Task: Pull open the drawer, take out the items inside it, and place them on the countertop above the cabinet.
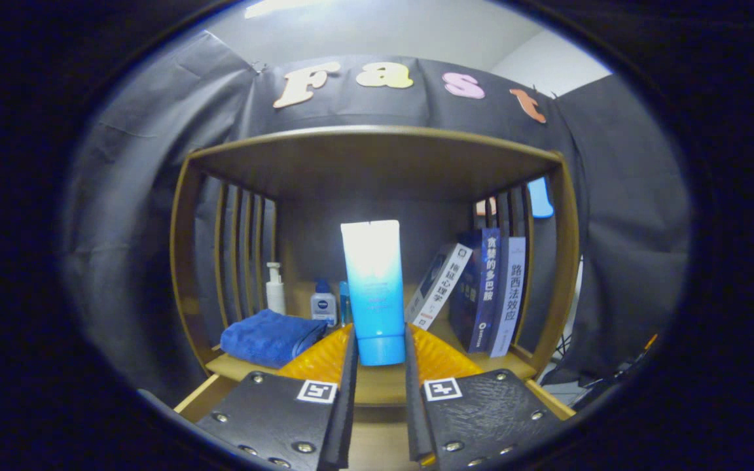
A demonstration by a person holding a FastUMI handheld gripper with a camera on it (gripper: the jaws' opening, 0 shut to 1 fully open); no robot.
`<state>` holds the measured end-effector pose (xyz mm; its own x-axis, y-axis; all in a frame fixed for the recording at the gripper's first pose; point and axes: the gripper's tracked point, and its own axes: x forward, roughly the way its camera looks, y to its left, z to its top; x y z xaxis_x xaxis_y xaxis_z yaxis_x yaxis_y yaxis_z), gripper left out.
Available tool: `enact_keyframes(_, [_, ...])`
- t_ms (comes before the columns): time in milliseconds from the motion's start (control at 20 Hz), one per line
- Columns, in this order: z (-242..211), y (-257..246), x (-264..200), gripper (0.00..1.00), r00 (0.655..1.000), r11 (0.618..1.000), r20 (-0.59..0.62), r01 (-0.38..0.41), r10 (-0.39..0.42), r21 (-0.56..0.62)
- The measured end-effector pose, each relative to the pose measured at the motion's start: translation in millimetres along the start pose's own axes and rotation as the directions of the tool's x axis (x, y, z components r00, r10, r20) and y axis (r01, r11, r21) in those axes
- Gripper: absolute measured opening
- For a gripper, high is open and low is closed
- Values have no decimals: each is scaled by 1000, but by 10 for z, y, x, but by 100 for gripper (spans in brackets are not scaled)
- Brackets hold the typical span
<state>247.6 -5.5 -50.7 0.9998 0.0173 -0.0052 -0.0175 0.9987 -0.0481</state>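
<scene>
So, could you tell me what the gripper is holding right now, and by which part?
The gripper is shut on the blue tube, both fingers pressing its lower end by the cap, with the tube standing upright, cap down.

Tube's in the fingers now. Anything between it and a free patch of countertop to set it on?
Nothing visible. The gripper is shut on the blue tube, cap down above bare countertop. The folded blue towel and the books flank it.

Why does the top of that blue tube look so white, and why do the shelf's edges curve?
Gripper view: glare washes out the tube's upper part, held between the tongs; the fisheye lens bends the shelf frame into curves; the space under the shelf's top lies in shadow.
</scene>
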Motion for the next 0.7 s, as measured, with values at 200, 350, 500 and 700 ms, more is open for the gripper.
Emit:
enact_keyframes(200, [-608,-62,376,34,994,998,-105,48,-43,40])
enact_keyframes(350, [-1019,-79,571,34,980,997,-190,63,-51,54])
enact_keyframes(500, [-1238,49,719,34,968,993,-251,39,-9,114])
enact_keyframes(700, [-1397,68,762,35,955,995,-298,35,-6,90])
